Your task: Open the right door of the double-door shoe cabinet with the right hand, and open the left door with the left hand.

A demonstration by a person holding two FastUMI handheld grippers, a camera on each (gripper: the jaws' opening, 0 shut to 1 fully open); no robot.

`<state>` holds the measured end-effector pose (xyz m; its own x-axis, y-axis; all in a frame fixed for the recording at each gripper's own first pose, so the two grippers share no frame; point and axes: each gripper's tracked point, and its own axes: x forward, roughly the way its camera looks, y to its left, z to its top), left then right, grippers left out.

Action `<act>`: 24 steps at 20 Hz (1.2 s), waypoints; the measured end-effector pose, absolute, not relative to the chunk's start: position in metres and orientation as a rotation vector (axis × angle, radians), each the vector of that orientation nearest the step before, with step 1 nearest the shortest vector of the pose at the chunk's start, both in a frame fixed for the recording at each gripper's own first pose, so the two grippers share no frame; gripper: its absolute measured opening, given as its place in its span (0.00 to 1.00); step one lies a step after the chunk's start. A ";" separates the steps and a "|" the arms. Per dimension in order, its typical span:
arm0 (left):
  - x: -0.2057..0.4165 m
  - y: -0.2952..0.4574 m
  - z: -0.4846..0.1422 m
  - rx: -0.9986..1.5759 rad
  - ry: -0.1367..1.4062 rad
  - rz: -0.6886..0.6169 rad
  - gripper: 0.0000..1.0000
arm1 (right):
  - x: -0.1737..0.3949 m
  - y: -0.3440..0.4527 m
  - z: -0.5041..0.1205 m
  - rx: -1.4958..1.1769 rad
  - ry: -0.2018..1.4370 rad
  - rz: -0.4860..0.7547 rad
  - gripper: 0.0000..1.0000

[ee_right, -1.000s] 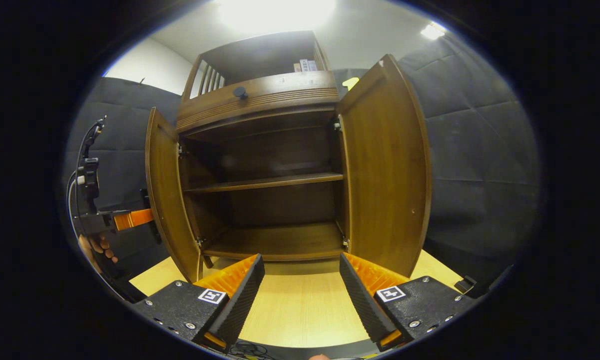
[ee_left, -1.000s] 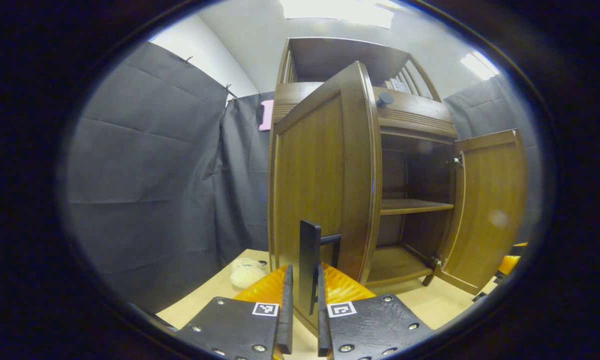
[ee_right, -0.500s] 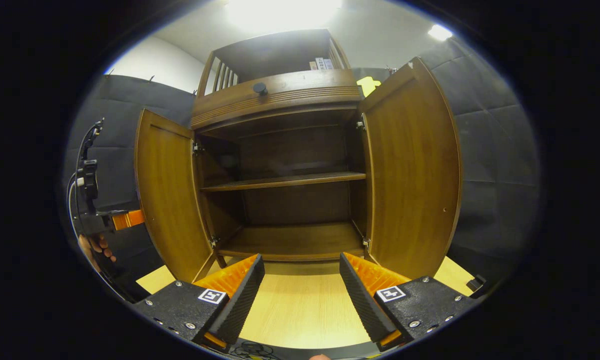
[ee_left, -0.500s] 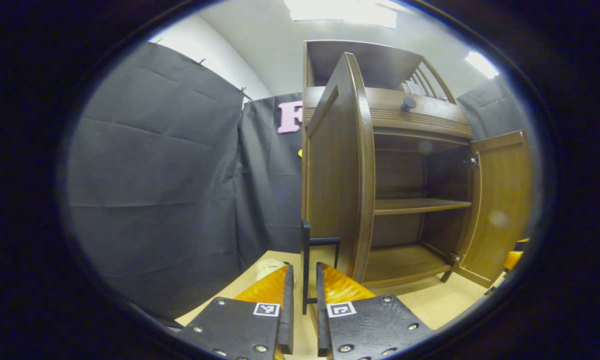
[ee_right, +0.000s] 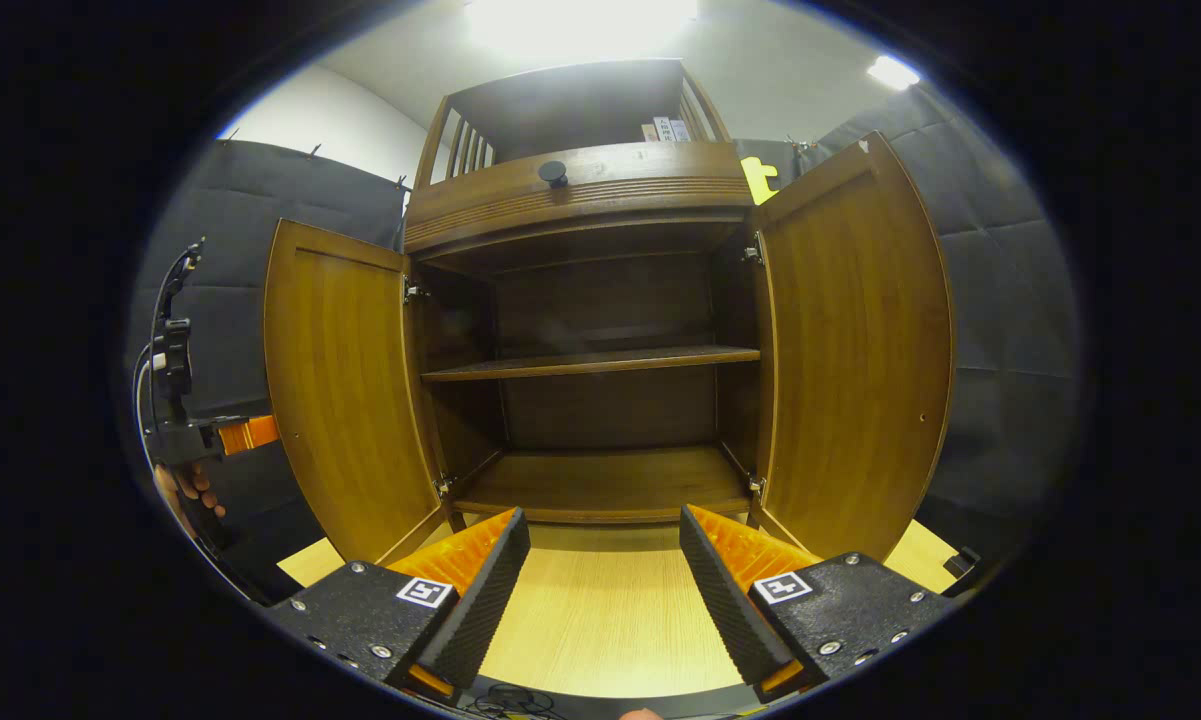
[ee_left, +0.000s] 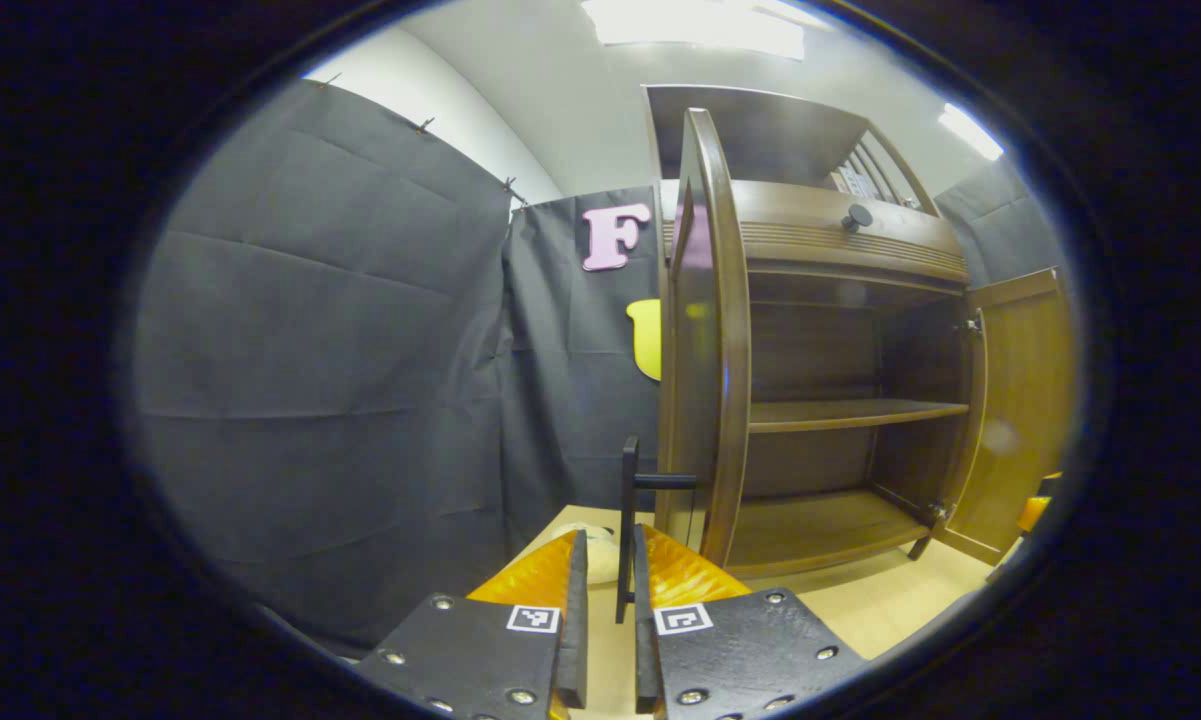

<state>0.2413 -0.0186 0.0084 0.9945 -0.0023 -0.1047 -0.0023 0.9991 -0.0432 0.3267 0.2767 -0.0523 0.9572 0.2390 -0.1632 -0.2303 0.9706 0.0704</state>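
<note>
The brown wooden shoe cabinet stands on the table with both doors swung wide. In the right gripper view the left door and the right door frame a bare inner shelf. My right gripper is open in front of the cabinet, touching nothing. In the left gripper view the left door shows edge-on, and my left gripper is shut on its black bar handle. The right door is at the far right there. The left gripper's body and the hand holding it sit beside the left door.
The light wooden table carries the cabinet. A pale soft object lies on it behind the left door. A round black knob sits on the drawer above the doors. Black cloth walls stand close on both sides.
The left door has swung further outward with my left gripper on its handle, now edge-on in the left gripper view. The right gripper stays open and has shifted slightly left.
</note>
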 end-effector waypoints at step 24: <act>0.102 -0.065 0.063 -0.018 -0.003 -0.092 0.22 | 0.237 0.174 0.008 0.055 0.033 0.167 0.91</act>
<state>0.1022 -0.0648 0.0632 0.9958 -0.0914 0.0039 0.0915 0.9956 -0.0183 0.2371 0.1738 0.0082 0.9856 0.1669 -0.0286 -0.1651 0.9846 0.0574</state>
